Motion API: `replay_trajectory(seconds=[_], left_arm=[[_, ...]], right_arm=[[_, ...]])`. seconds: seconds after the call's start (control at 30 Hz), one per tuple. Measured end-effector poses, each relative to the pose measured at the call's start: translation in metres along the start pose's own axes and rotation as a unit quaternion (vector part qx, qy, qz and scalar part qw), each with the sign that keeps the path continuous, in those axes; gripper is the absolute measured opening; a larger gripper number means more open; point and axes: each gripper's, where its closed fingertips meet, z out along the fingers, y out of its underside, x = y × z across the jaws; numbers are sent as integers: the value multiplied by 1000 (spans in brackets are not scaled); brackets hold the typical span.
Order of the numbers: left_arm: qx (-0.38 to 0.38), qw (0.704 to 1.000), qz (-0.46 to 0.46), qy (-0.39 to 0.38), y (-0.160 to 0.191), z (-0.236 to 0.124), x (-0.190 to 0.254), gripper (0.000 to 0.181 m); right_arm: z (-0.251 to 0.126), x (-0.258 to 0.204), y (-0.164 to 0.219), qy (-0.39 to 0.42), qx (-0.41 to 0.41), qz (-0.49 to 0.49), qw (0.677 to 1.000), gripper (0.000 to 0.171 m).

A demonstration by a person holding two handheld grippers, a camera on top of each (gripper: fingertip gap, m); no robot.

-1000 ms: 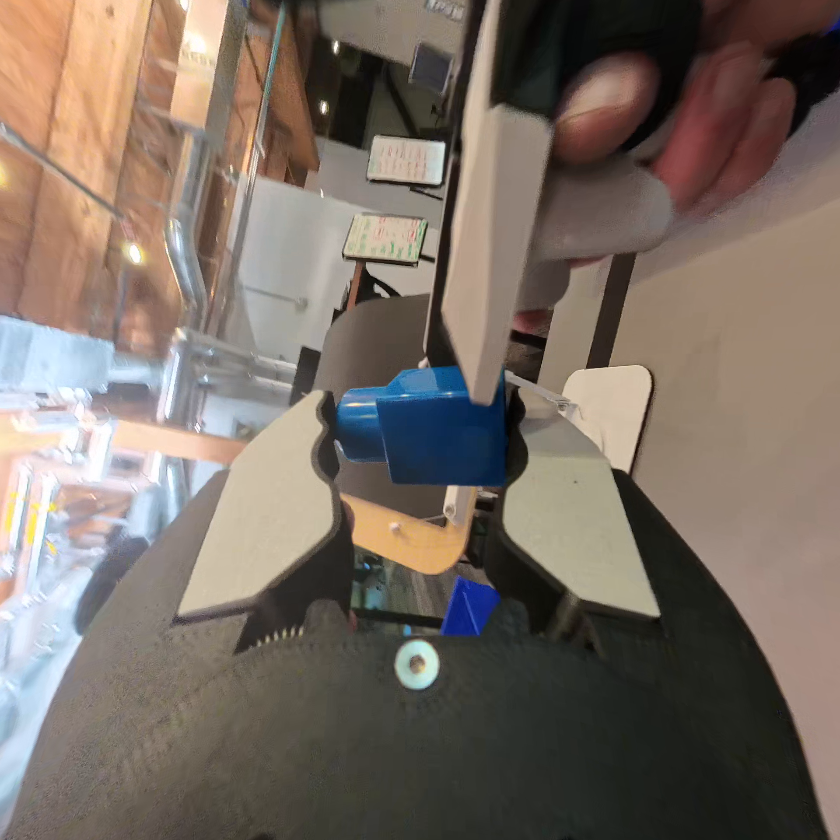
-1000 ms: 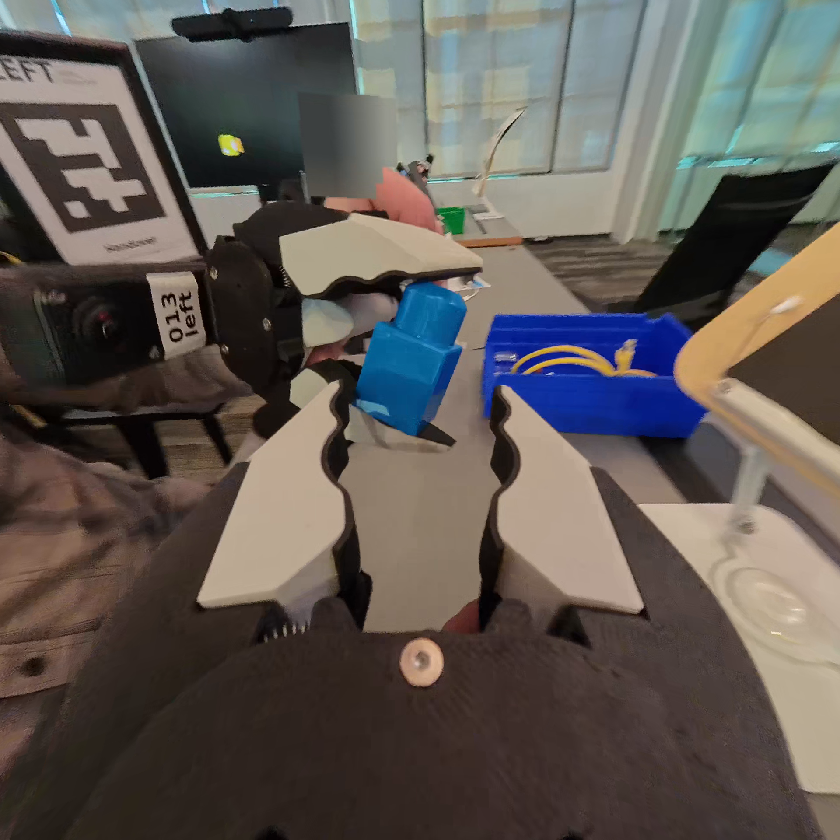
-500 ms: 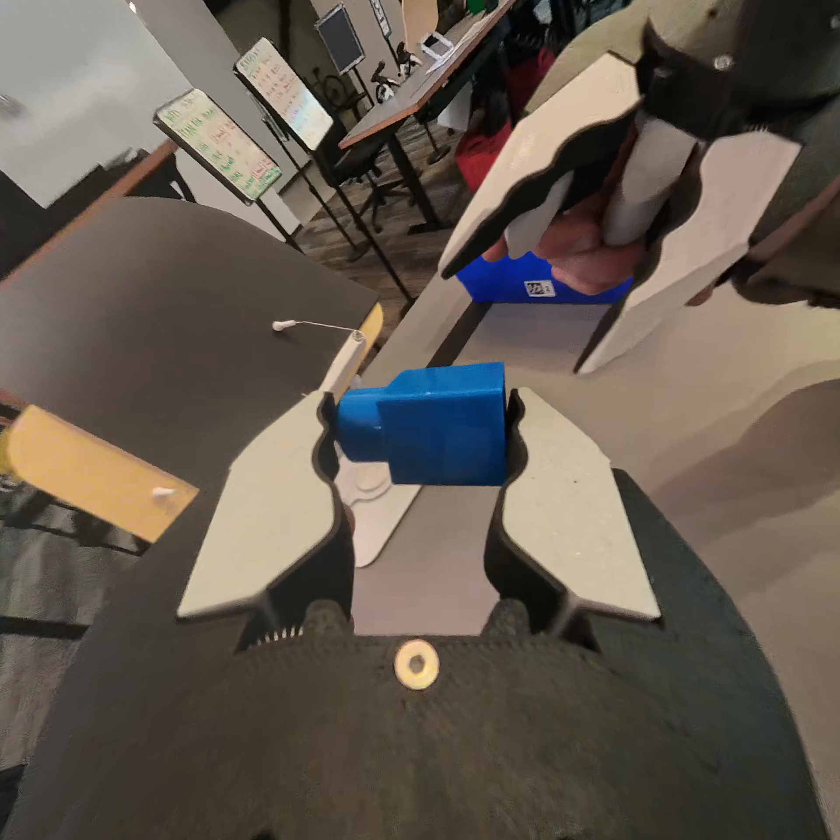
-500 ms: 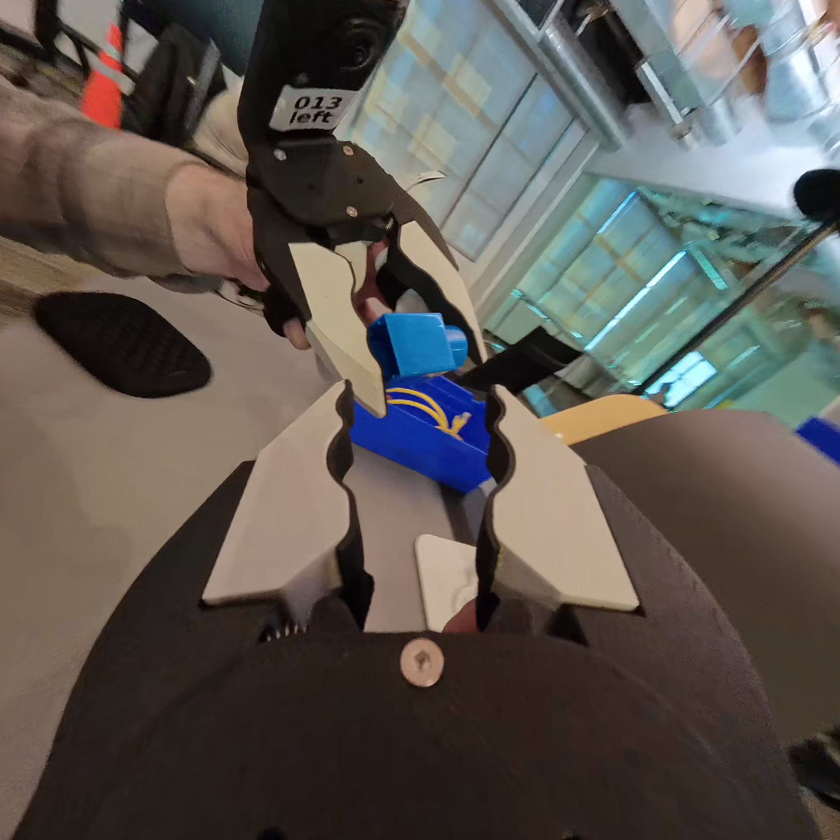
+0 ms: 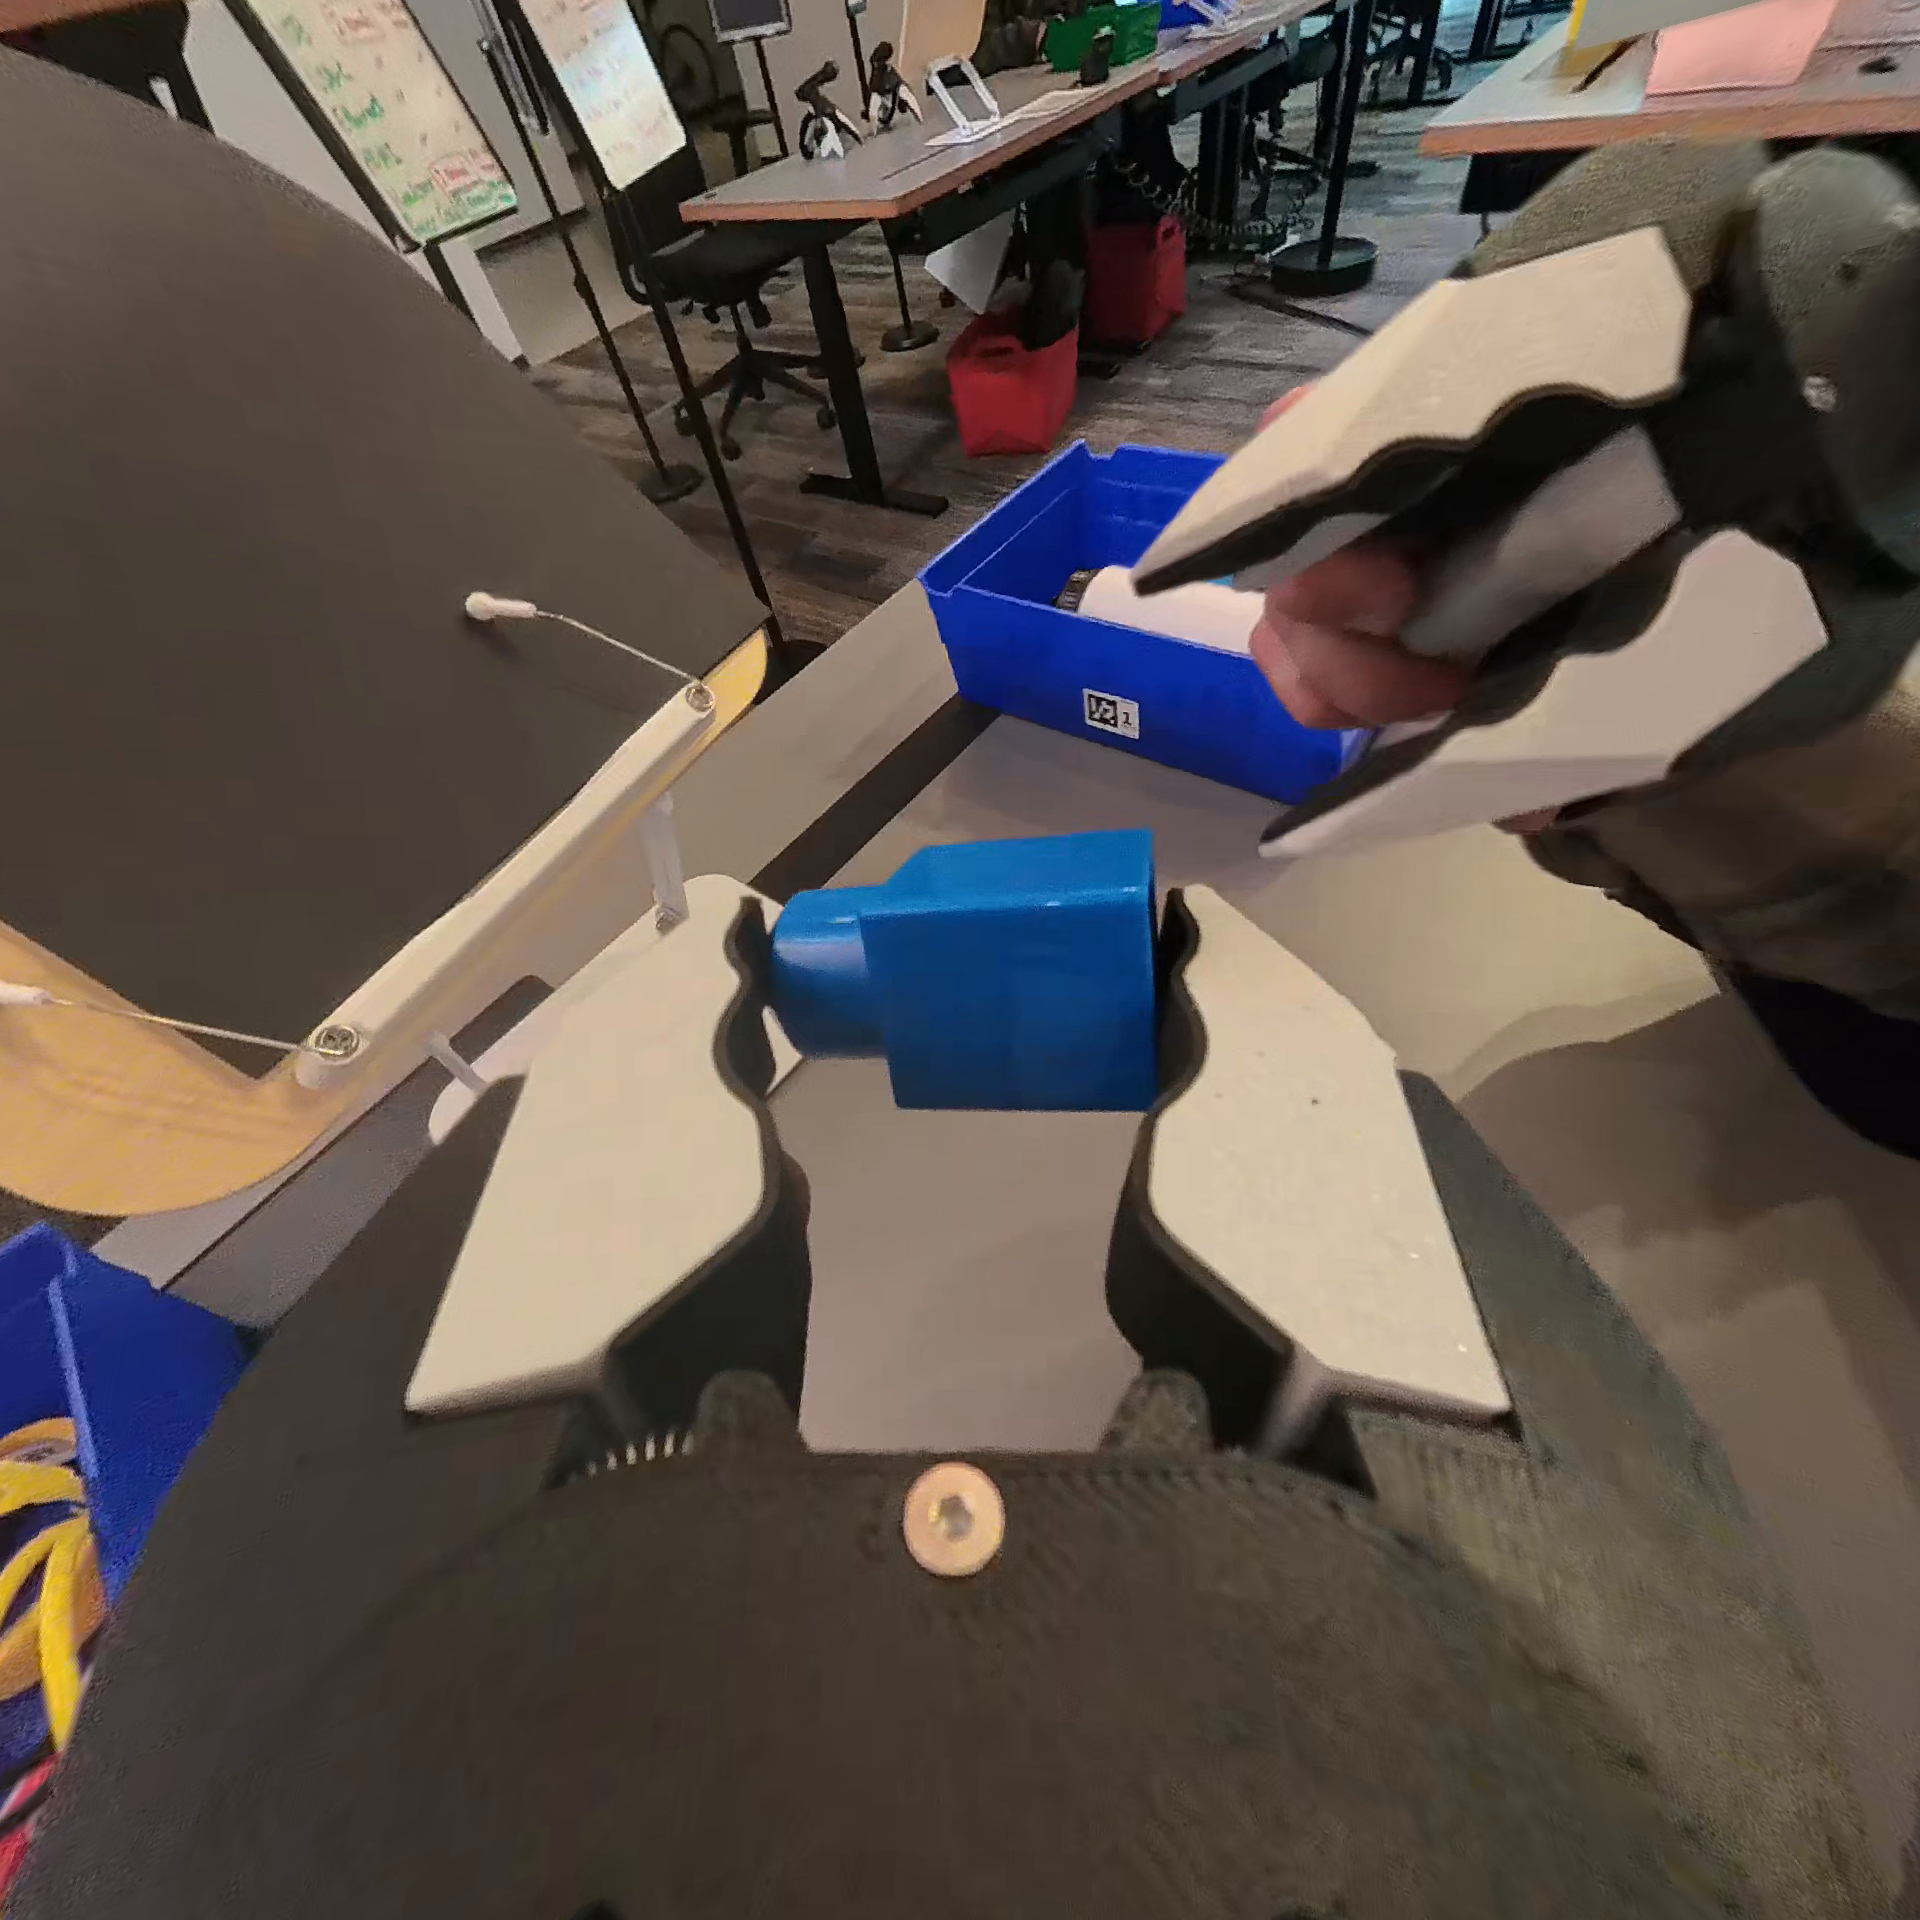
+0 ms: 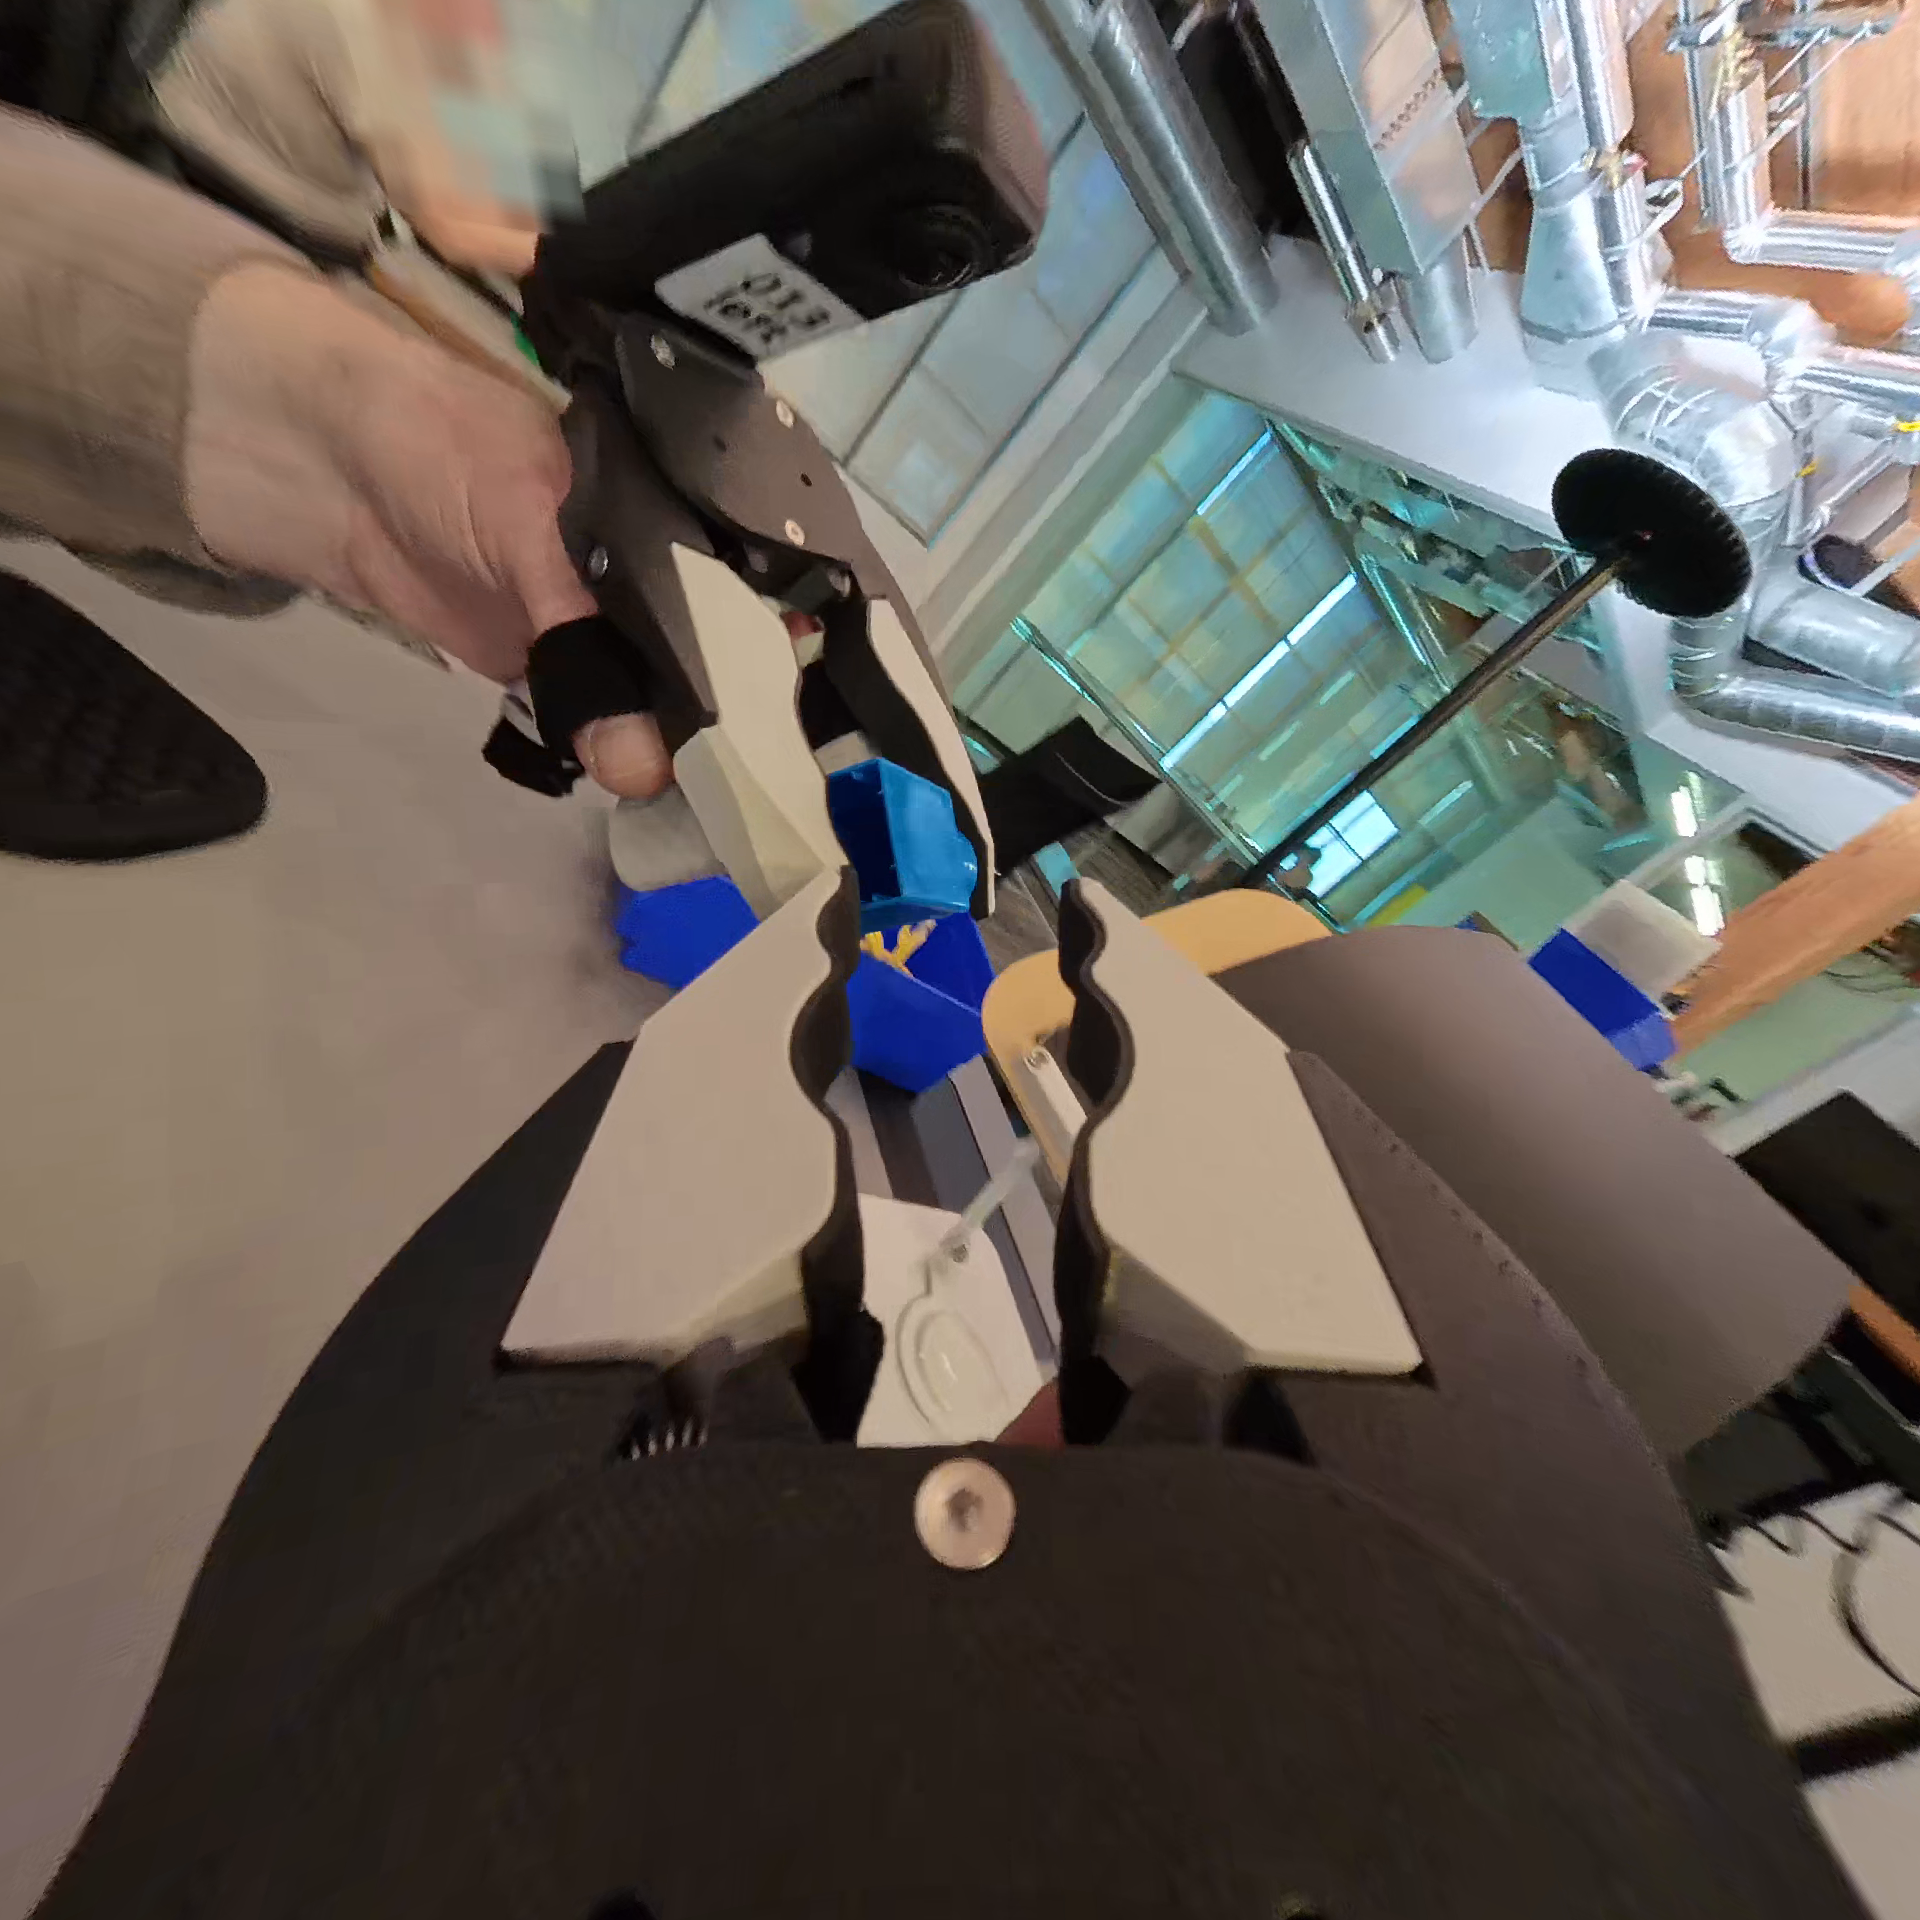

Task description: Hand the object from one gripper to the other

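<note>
Fingers: we see the left gripper [image 5: 961, 997] clamped on the blue object [image 5: 977, 971], its narrow neck against one finger and its square end against the other; the right gripper [image 6: 951, 1013] stands partly open and holds nothing.
Object: above the grey bench [image 5: 1351, 935], nearer us than the blue bin [image 5: 1049, 634].
Change: a second ago the right gripper's finger lay across the object; now it hangs up and to the right of it, well apart. We judge the handover not yet made — the right must line up again.
Hidden: the bin's white contents are half covered by the right gripper [image 5: 1351, 686]; the right wrist view is blurred, so contact there is unclear.
</note>
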Motion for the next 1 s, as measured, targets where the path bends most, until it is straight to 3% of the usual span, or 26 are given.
replay_trajectory(seconds=[0.4,0.63,0.8,1.0], left_arm=[[-32,995,72,-55,9,13,1,71],[-24,995,83,-60,3,15,0,71],[-10,987,151,-52,-7,13,11,82],[-17,939,333,-87,-6,5,23,89]], right_arm=[[18,-15,15,31,-76,-88,993,2],[17,-10,13,65,-78,-125,987,0],[13,-5,7,52,-55,-72,995,0],[-4,5,9,-51,-28,117,991,0]])
